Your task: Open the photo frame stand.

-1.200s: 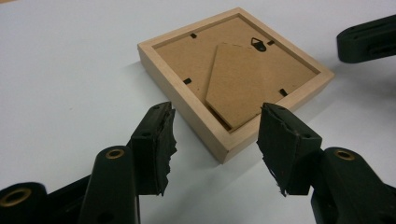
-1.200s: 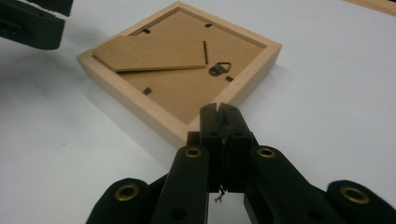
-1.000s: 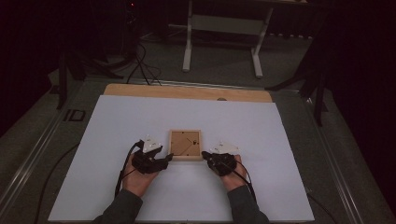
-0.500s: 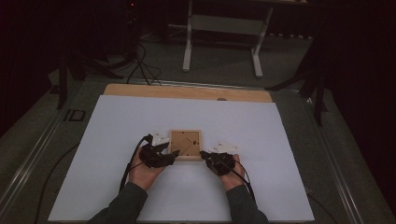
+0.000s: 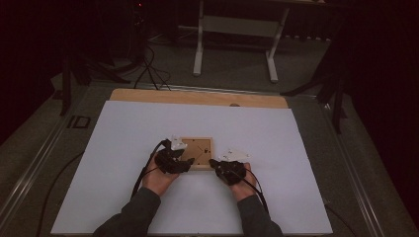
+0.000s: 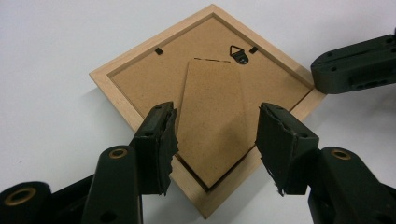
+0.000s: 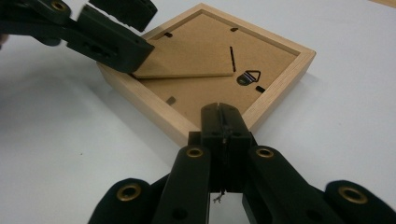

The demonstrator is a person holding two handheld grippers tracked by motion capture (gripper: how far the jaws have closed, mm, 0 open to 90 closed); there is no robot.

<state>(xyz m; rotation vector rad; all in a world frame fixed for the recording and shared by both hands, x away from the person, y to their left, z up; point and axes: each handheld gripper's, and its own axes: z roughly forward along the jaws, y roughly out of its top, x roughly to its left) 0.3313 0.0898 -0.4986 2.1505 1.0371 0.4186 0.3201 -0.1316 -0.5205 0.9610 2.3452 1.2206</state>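
Picture frame (image 6: 205, 88) lies face down, likely light, rigid, glass-fragile; left gripper (image 6: 215, 140) jaws apart astride its near corner's easel flap (image 6: 212, 126); right gripper (image 7: 223, 122) jaws together, pressing frame's rim; grip the wooden rim.

The left gripper (image 5: 184, 163) has slid across the white sheet (image 5: 123, 148) toward the frame (image 5: 200, 150). A second ago it sat off the frame's left edge; half a second ago it was at that edge. Now it overlaps the frame's near left corner, jaws spread to either side of the stand flap (image 6: 212, 116) without touching it. The left forearm has swung inward with it.
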